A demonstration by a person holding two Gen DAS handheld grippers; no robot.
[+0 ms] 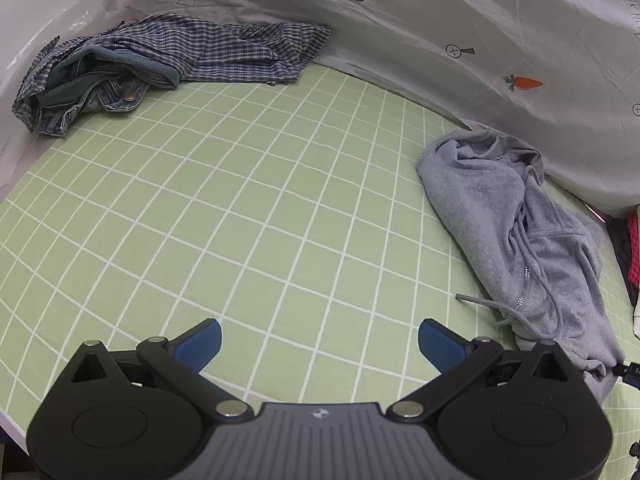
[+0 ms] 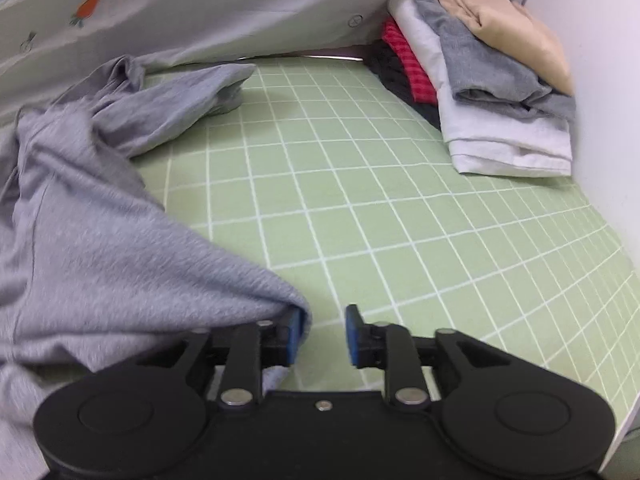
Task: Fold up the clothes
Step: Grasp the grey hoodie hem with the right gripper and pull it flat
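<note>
The left gripper [image 1: 320, 342] hangs spread wide over bare green sheet [image 1: 256, 208]. The hoodie [image 1: 532, 232] lies crumpled at right (zipper showing). The right gripper [image 2: 322, 334] is parted, hoodie [image 2: 100, 240] draping its left finger, nothing pinched.

hoodie [image 1: 520, 232] right, shirt [image 1: 200, 52] far left

Left gripper [image 1: 320, 340] wide; right gripper [image 2: 322, 334] parted

Green checked sheet [image 1: 260, 200] under scattered clothes [image 1: 520, 232].
</note>
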